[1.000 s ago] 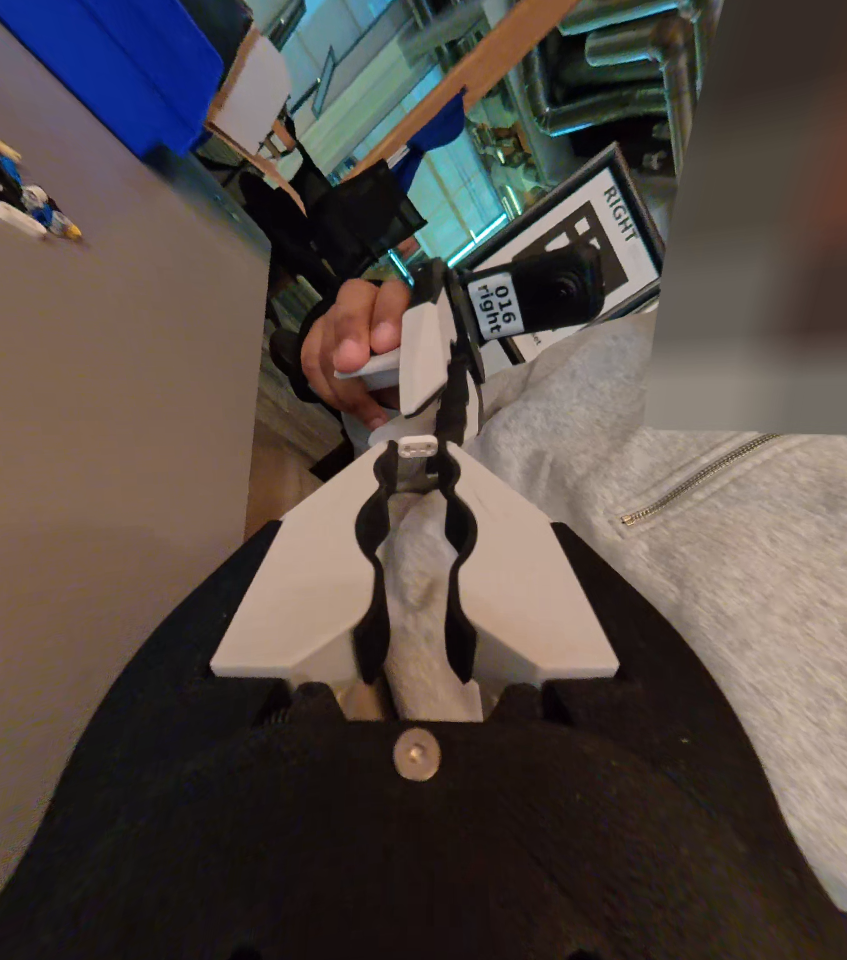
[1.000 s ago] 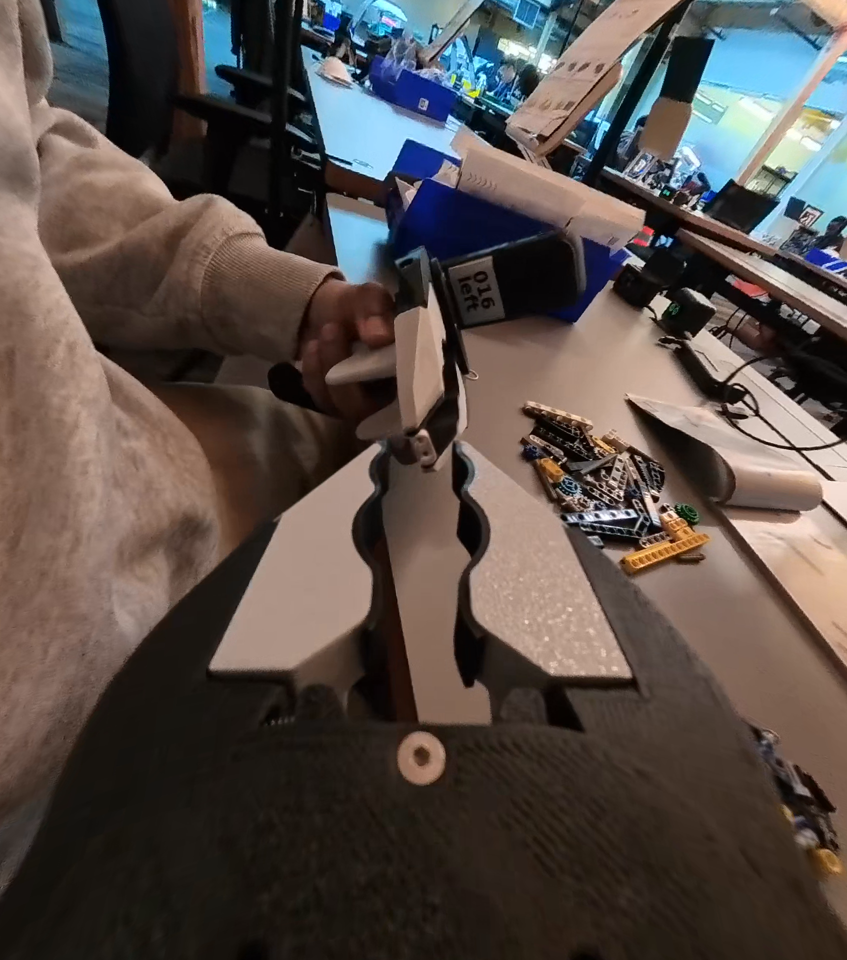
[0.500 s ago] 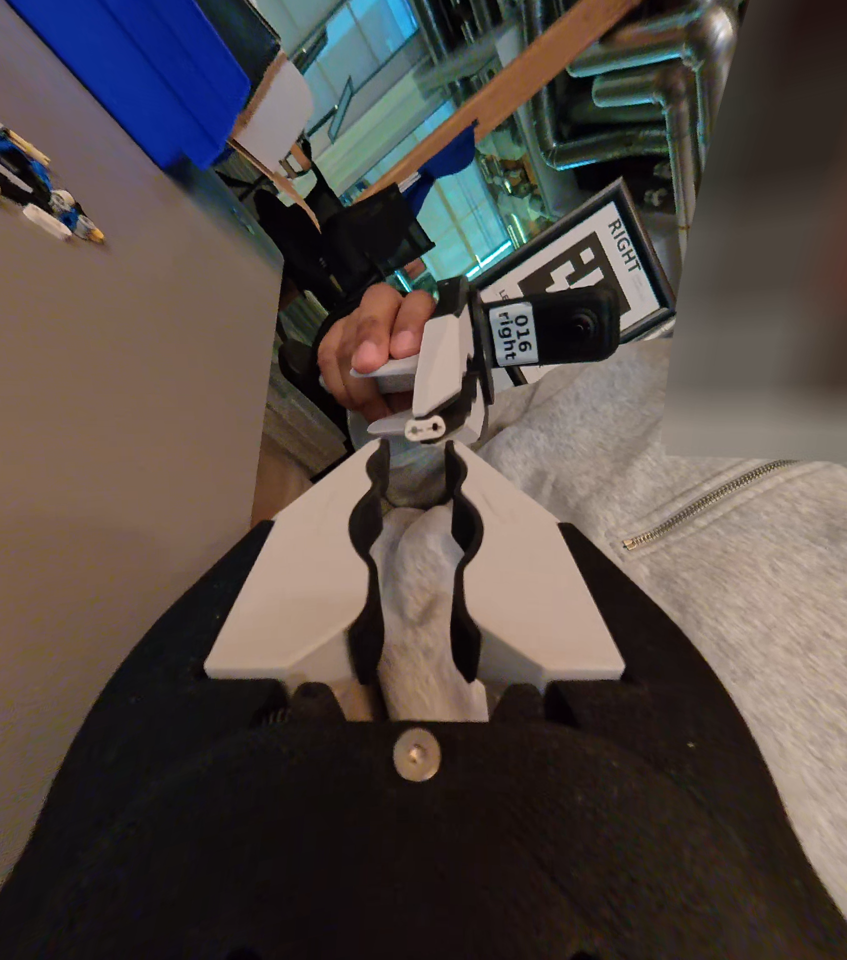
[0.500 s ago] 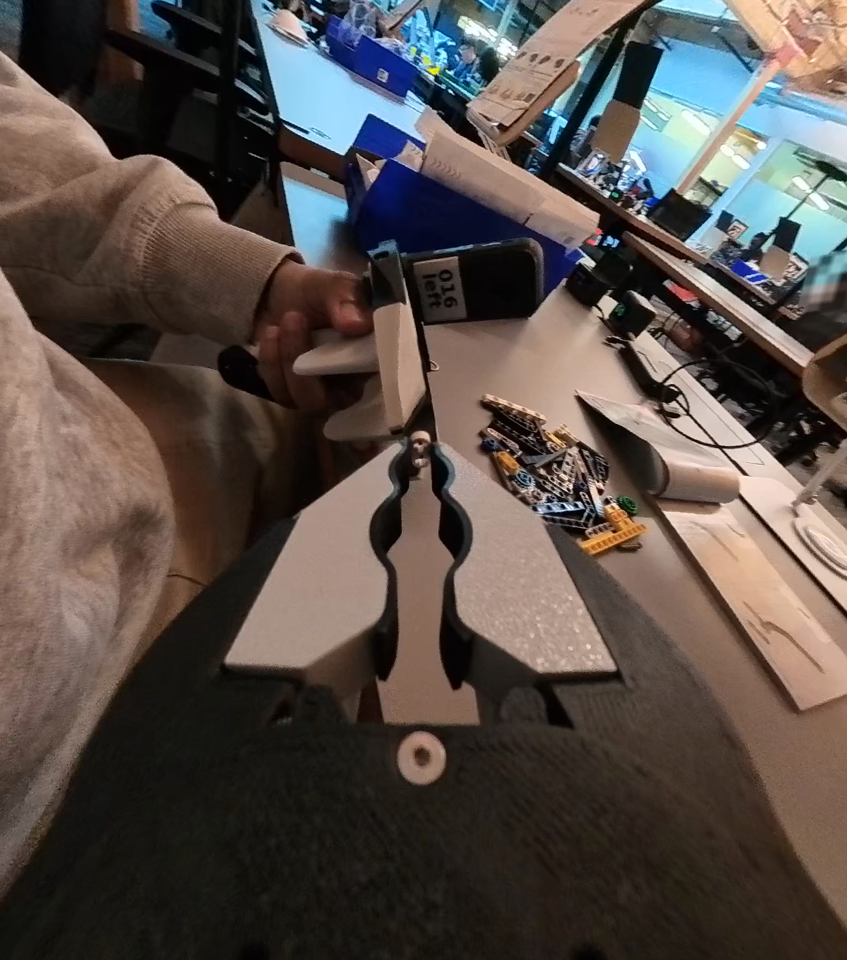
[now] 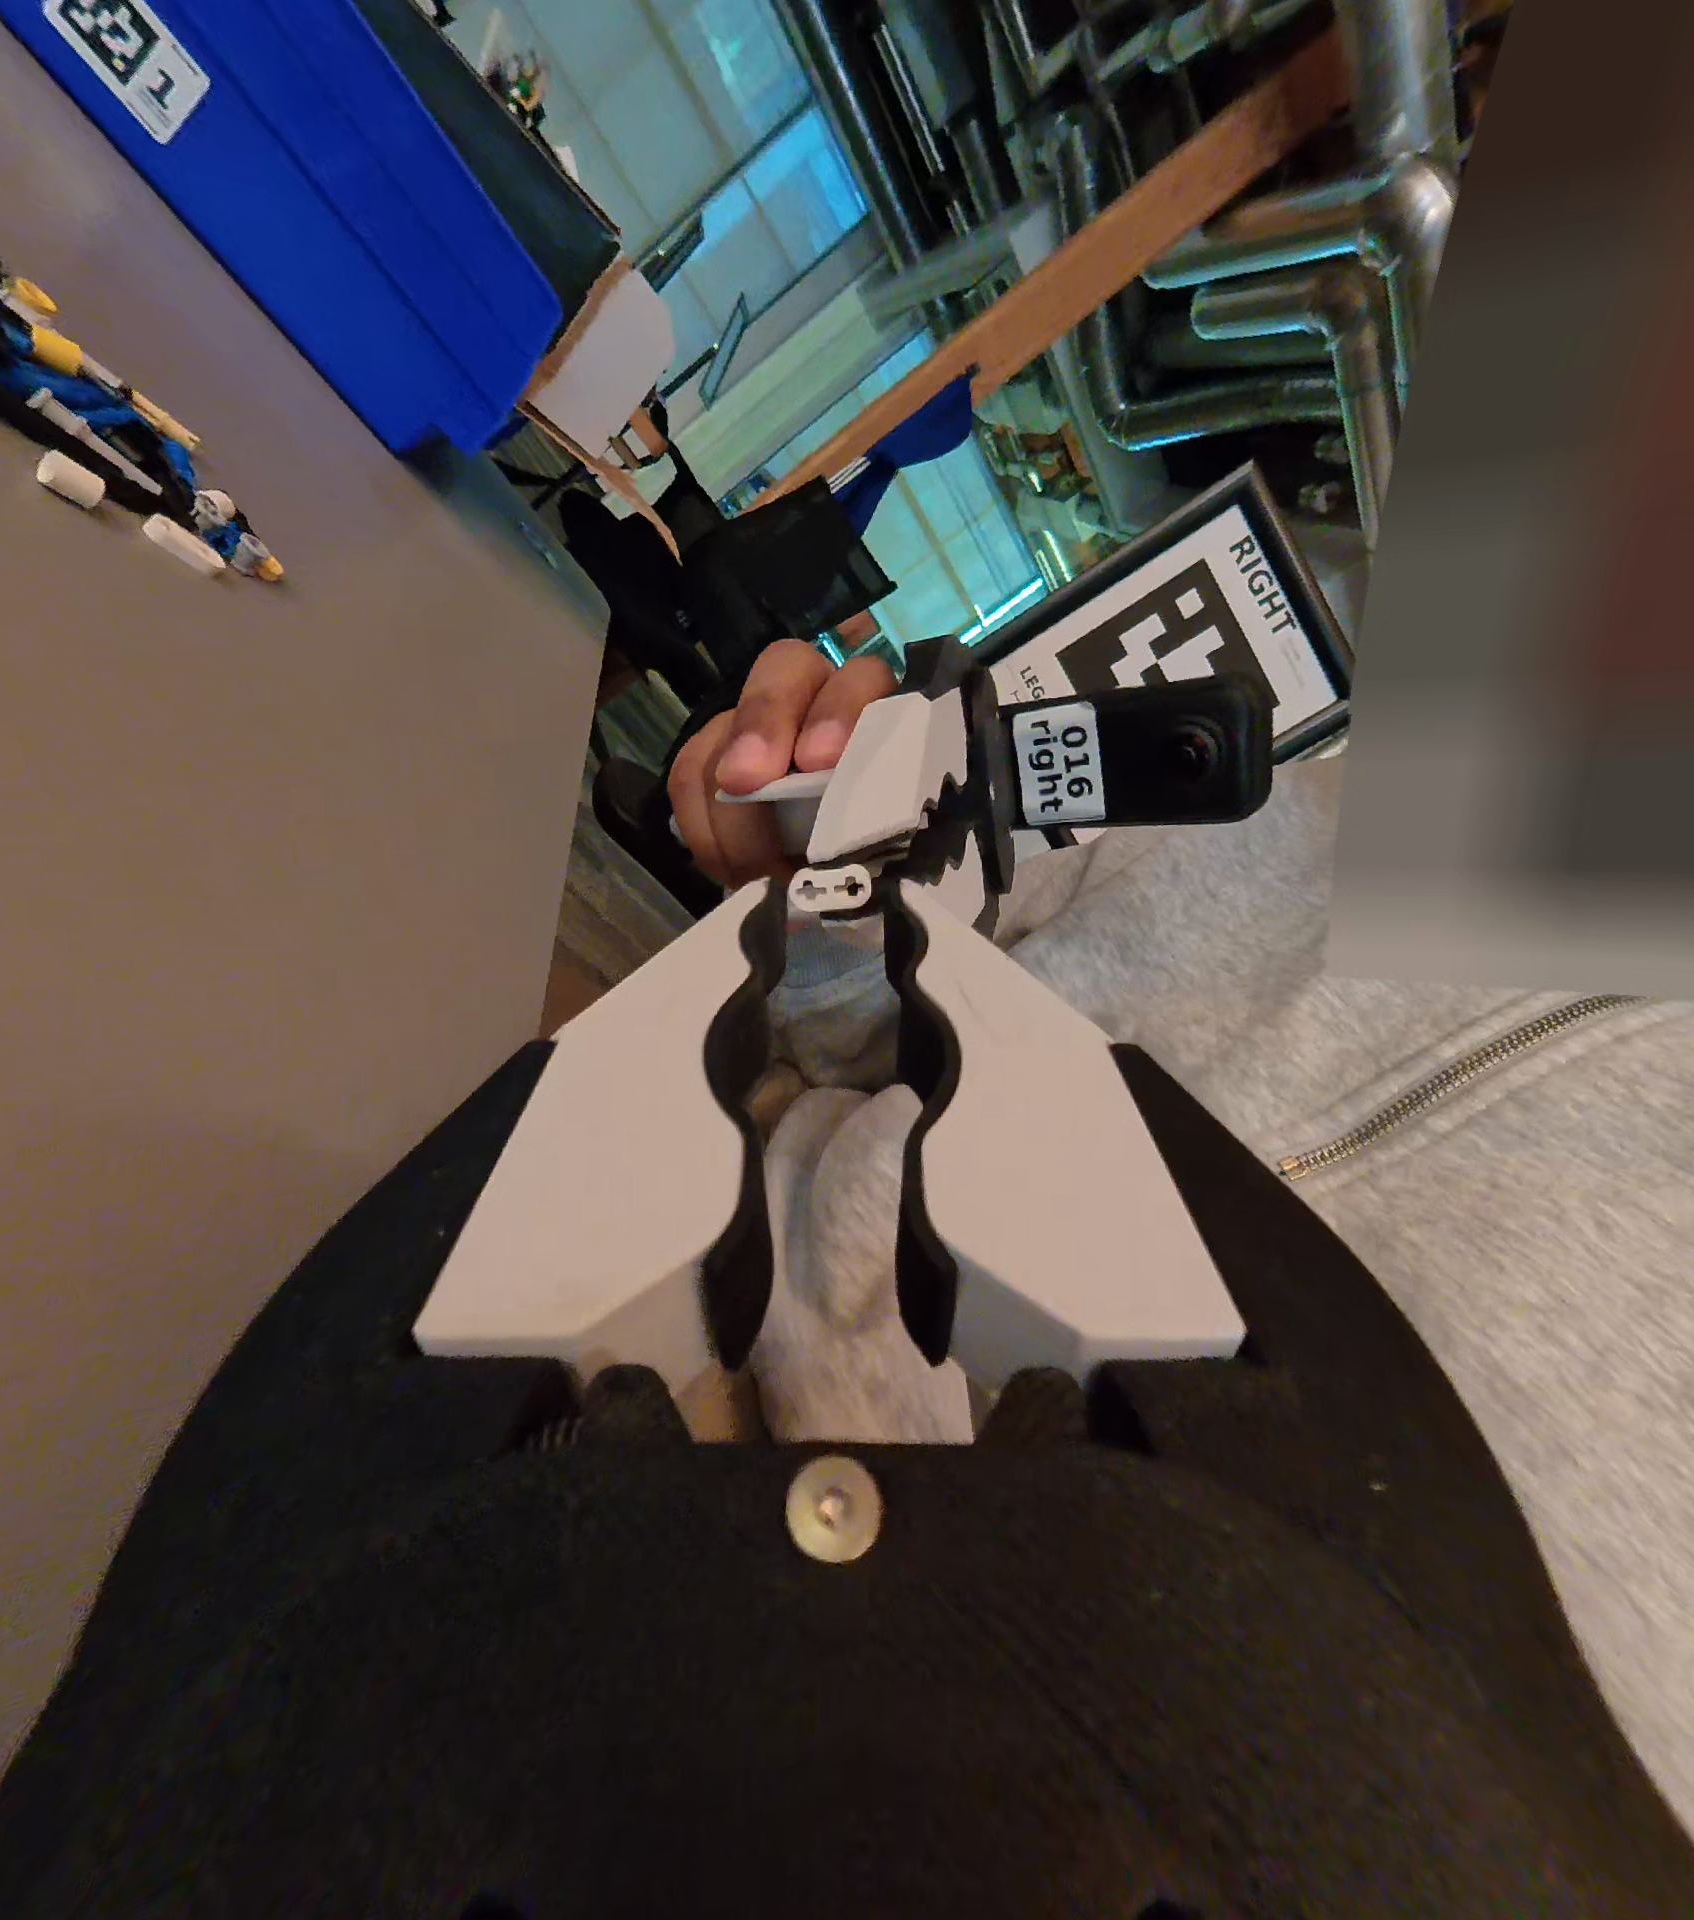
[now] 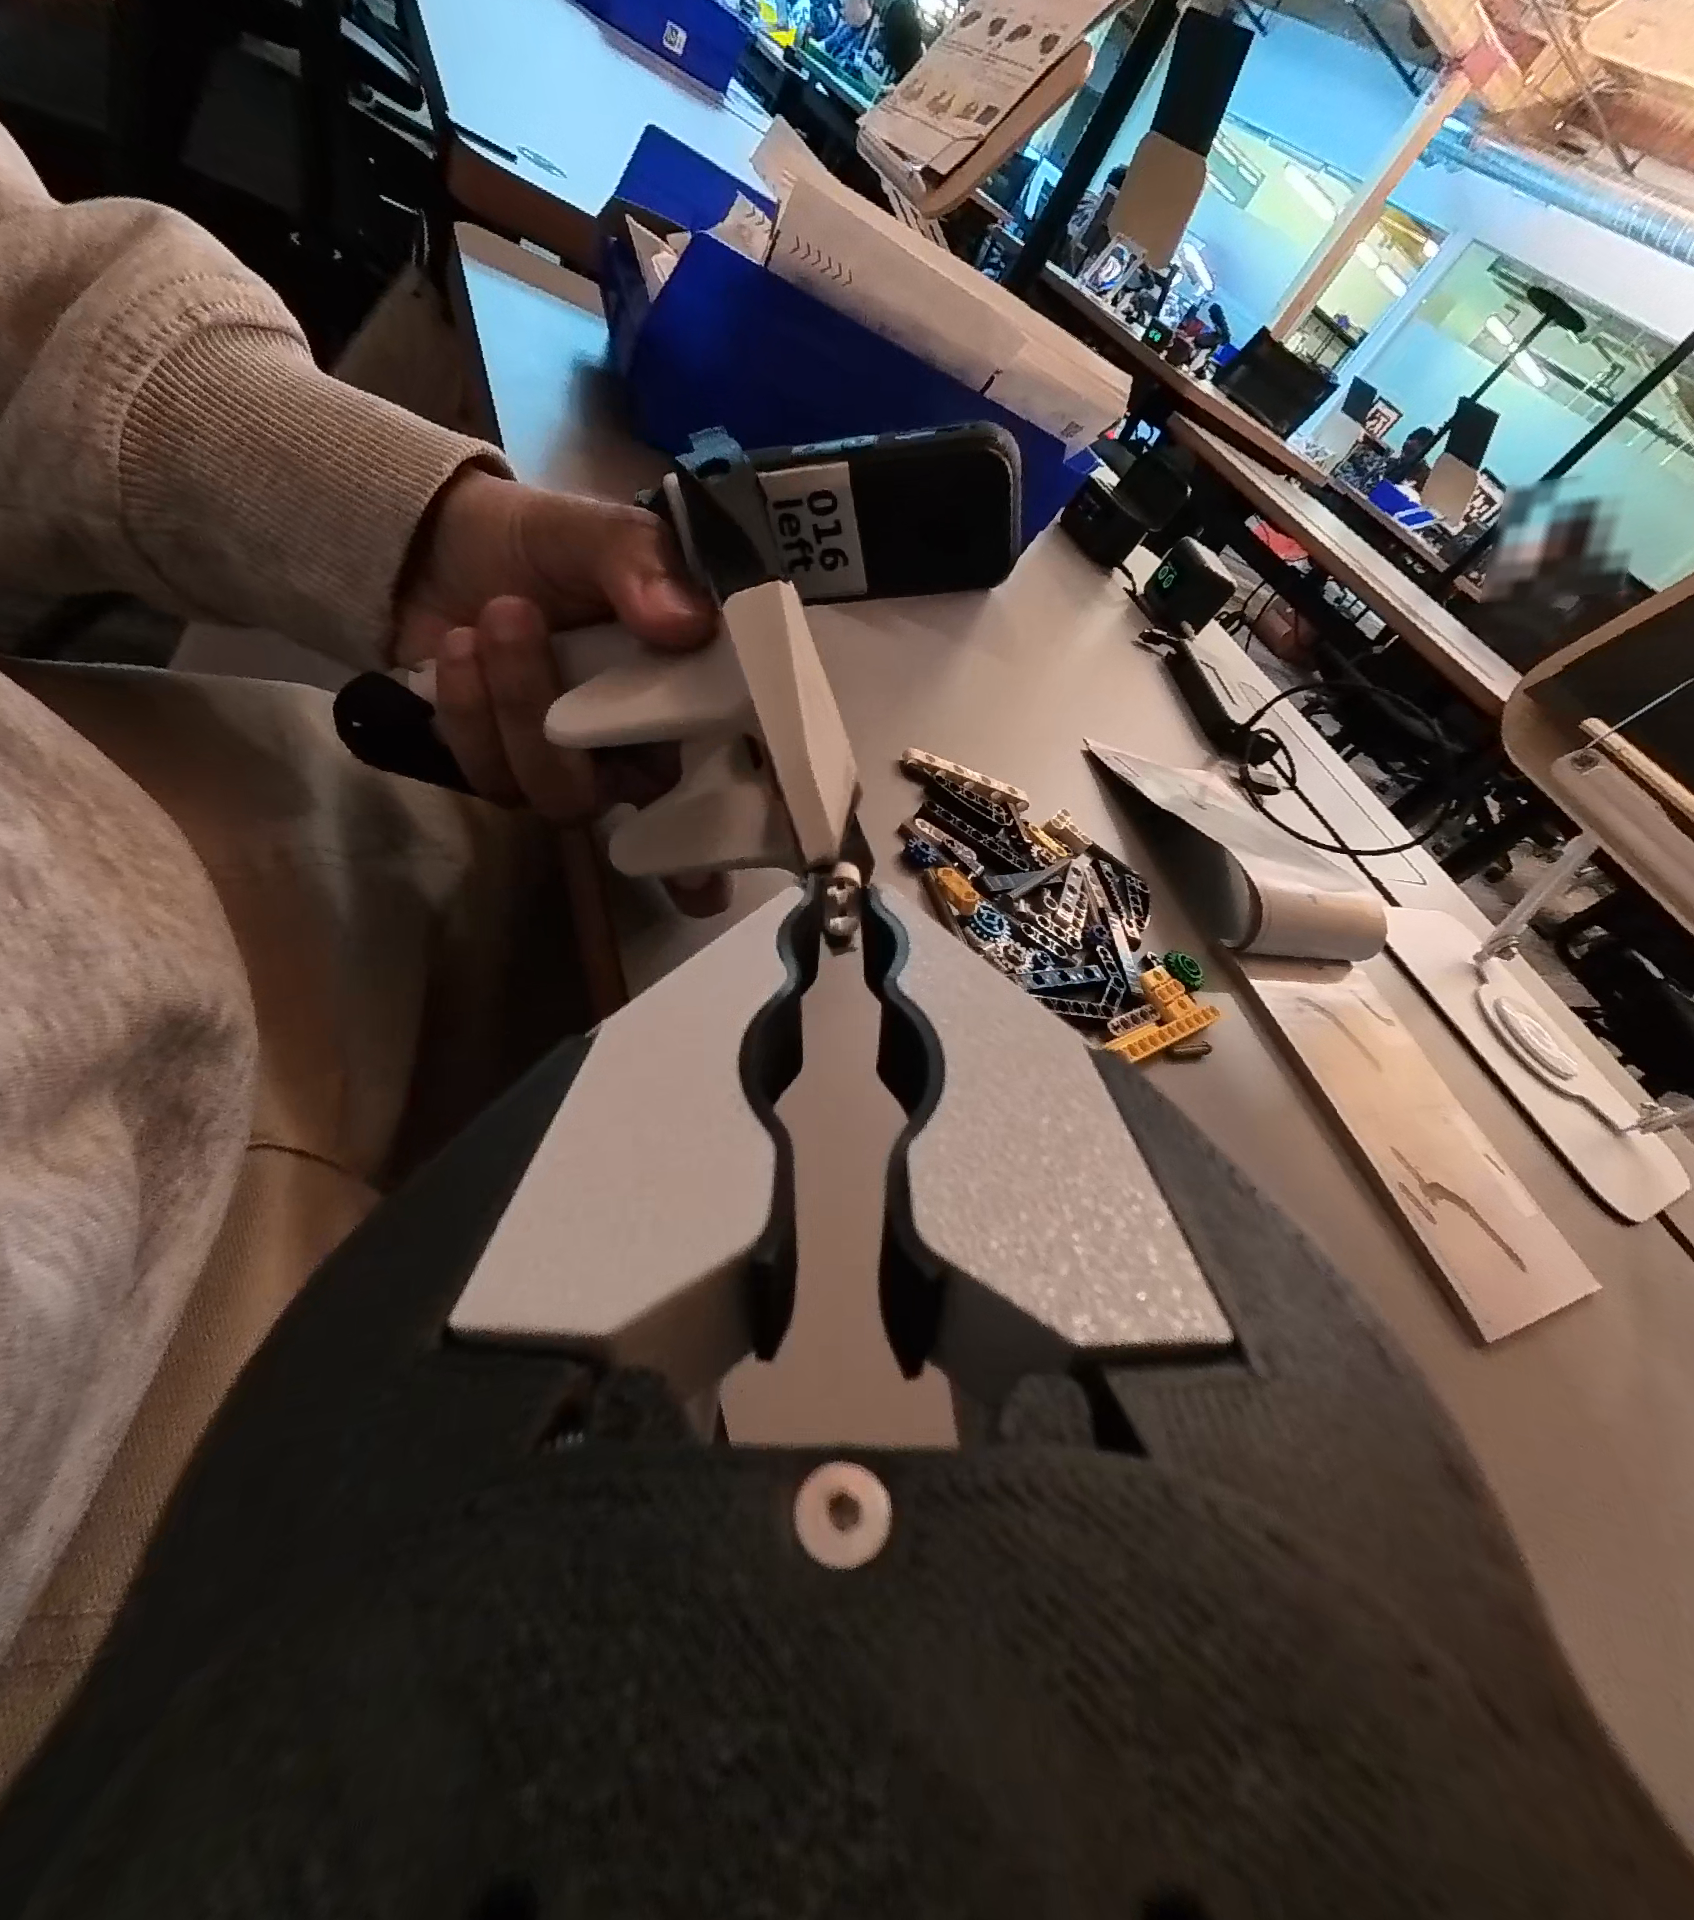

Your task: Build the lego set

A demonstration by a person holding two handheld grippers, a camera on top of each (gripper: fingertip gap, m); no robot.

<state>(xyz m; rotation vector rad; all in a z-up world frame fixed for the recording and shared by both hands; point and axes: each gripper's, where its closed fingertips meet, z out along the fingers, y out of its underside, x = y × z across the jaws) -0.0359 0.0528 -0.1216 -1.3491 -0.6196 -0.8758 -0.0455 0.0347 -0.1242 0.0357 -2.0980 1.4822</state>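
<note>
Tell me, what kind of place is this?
Probably a shared workshop or lab: long work tables in rows, exposed metal pipes overhead, blue storage bins, and a pile of lego pieces on the near table.

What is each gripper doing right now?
Left gripper: jaws closed on a small white lego piece.
Right gripper: jaws closed on the same piece.

We see white piece point(image 5: 829, 890) at 12 o'clock | grippers: white fingers point(image 5: 614, 1174), black pads, black bodies | sweater point(image 5: 1445, 1299) heather grey, silver zip | bin point(image 5: 303, 208) blue at 11 o'clock | table point(image 6: 1186, 1195) plain grey | pile point(image 6: 1051, 925) at 1 o'clock: black, blue, yellow, tan, one green gear
</note>
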